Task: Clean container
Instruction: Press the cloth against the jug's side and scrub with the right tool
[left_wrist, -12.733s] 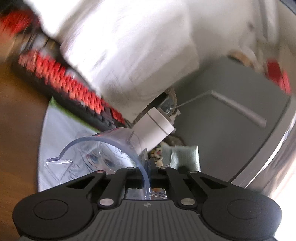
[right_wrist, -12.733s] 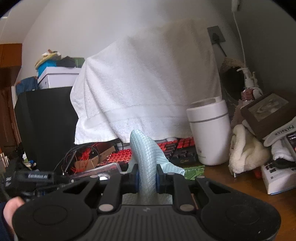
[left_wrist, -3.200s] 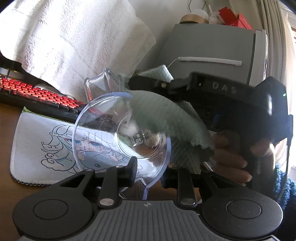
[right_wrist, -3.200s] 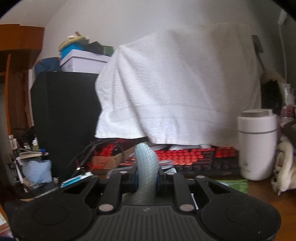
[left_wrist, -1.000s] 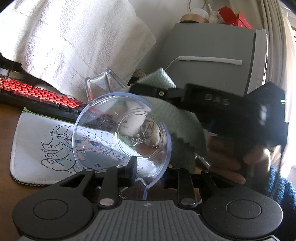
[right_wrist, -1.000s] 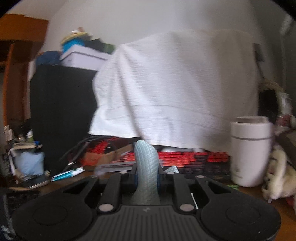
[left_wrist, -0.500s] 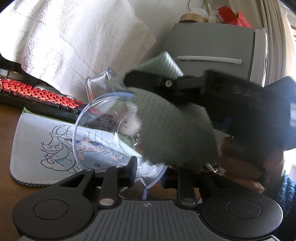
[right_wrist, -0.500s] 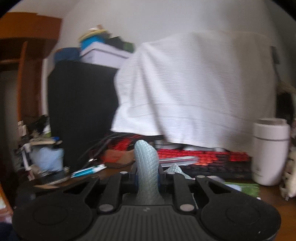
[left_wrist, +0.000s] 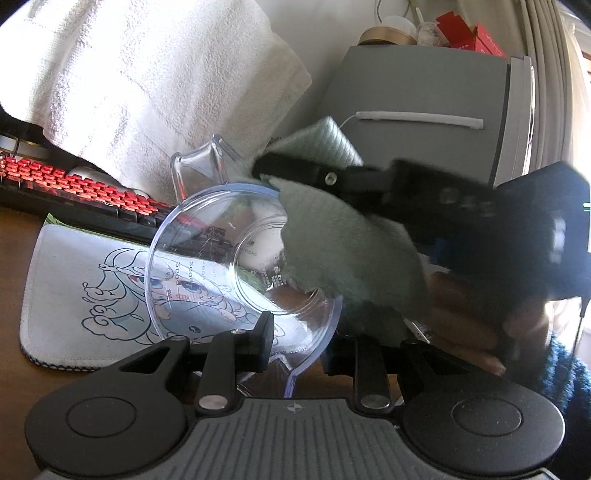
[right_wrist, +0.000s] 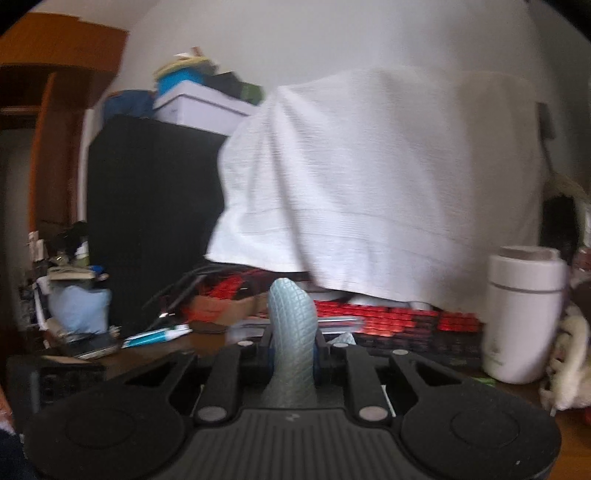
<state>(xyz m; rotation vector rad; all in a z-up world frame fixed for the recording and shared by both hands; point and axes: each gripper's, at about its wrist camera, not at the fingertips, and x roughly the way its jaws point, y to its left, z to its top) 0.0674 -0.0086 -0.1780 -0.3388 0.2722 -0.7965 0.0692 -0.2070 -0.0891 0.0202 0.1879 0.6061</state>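
In the left wrist view my left gripper (left_wrist: 295, 345) is shut on the handle of a clear plastic measuring jug (left_wrist: 207, 258), which lies tilted with its mouth toward the camera and its spout (left_wrist: 201, 166) up. The right gripper (left_wrist: 269, 171) comes in from the right, held by a hand (left_wrist: 469, 321), shut on a grey-green cloth (left_wrist: 347, 258). The cloth hangs over the jug's right rim and into its mouth. In the right wrist view my right gripper (right_wrist: 291, 347) is shut on the same ribbed cloth (right_wrist: 291, 321); the jug is not seen there.
A printed mat (left_wrist: 85, 288) and a red-keyed keyboard (left_wrist: 74, 188) lie on the wooden desk under a white towel (left_wrist: 147, 85). A grey cabinet (left_wrist: 424, 96) stands behind. In the right wrist view there are a white tumbler (right_wrist: 524, 314), a black cabinet (right_wrist: 147, 221), and clutter at left.
The cloth and the right gripper have shifted slightly down and to the right over the jug's mouth during the last half second. The jug stays in the left gripper's hold.
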